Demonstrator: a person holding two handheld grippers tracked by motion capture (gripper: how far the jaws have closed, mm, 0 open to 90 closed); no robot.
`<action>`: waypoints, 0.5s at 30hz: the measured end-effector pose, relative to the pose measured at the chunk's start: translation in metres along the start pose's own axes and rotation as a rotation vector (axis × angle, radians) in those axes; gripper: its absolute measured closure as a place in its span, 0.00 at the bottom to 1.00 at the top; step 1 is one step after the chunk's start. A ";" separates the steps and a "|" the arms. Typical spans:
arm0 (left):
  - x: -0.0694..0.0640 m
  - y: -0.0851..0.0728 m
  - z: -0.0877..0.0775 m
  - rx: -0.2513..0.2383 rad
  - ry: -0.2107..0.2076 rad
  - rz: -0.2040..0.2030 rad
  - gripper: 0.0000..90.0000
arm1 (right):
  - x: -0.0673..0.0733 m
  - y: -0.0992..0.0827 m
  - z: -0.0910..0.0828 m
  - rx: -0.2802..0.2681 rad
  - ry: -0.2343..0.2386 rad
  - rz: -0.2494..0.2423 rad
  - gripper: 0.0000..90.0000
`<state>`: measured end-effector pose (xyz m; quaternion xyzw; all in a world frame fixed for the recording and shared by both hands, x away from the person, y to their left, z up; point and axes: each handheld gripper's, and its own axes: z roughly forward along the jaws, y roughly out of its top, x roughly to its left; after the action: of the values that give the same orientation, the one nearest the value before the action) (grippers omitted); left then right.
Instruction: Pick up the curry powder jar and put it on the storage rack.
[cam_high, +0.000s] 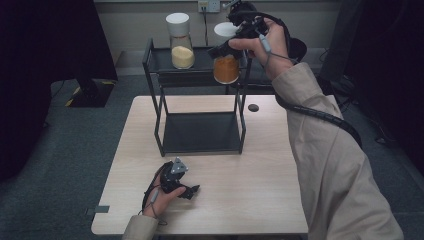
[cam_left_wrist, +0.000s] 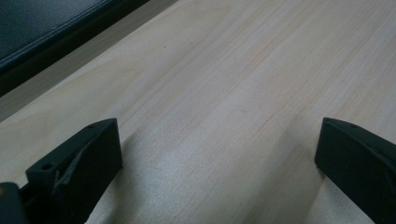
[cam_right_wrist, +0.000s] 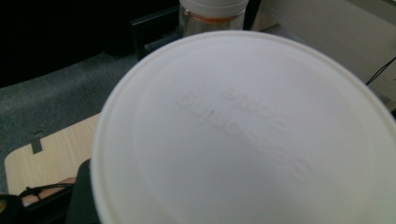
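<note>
So the right claw (cam_high: 226, 49) is pinching the orange-powder jar (cam_high: 226, 67) by its neck, jar hanging just under it beside the rack's top shelf (cam_high: 161, 59), probably for shelving, while the left claw (cam_high: 192, 190) idles spread wide on the table (cam_high: 250, 190).

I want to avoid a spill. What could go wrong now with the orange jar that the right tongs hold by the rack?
1. The orange jar hangs at the rack top's edge in the right tongs; it may knock the frame.
2. The yellow jar stands on the same shelf; a bump to the rack could tip it.
3. The lid covers the right tongs' view, so placing is hard to judge.
</note>
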<state>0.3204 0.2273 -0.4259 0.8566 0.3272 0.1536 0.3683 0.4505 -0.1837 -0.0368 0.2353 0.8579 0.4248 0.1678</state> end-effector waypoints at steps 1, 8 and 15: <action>0.000 0.000 0.000 0.000 0.000 0.000 0.00 | -0.001 0.002 0.001 0.000 -0.002 -0.001 0.40; 0.000 0.000 0.000 -0.001 0.000 -0.001 0.00 | -0.007 0.016 0.007 -0.001 -0.024 0.007 0.40; 0.000 0.000 0.000 -0.002 -0.001 0.001 0.00 | -0.014 0.029 0.019 -0.004 -0.034 0.014 0.40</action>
<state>0.3205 0.2278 -0.4262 0.8564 0.3265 0.1535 0.3693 0.4793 -0.1639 -0.0235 0.2480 0.8523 0.4238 0.1802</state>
